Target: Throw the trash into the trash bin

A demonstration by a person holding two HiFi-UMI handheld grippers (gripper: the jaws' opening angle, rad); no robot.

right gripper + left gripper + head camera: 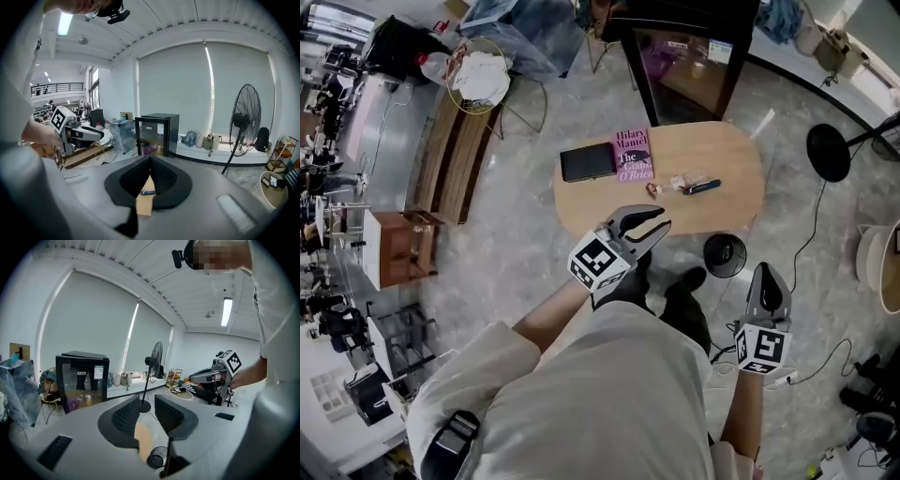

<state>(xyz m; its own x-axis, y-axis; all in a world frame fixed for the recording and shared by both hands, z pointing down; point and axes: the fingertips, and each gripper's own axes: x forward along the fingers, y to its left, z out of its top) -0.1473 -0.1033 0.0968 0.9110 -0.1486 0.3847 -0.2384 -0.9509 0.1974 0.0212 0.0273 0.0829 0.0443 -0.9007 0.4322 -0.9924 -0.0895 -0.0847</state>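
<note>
Holding the left hand-held gripper (654, 225) over the near edge of the oval wooden counter (741, 211), jaws a little apart, nothing between them. Holding the right hand-held gripper (766, 274) lower and further right, off the counter and above the floor, jaws closed tip to tip on nothing.

Trash, a crumpled wrapper (686, 180), lying untouched mid-counter, well apart from both grippers. Just beside the wrapper: a small brown scrap (652, 189) on its left, a dark blue pen-like item (701, 187) on its right. Farther left on the counter: a pink book (632, 155) touching a black tablet-like slab (588, 162).

Round black trash bin (724, 255) standing on the floor at the counter's near edge, between the two grippers in the head view; visible also through the left jaw gap in the left gripper view.

Beyond the counter: a black glass-door cabinet (689, 56). To its right: the round base of a floor fan (829, 152), with a cable trailing across the floor to the right of the bin.
</note>
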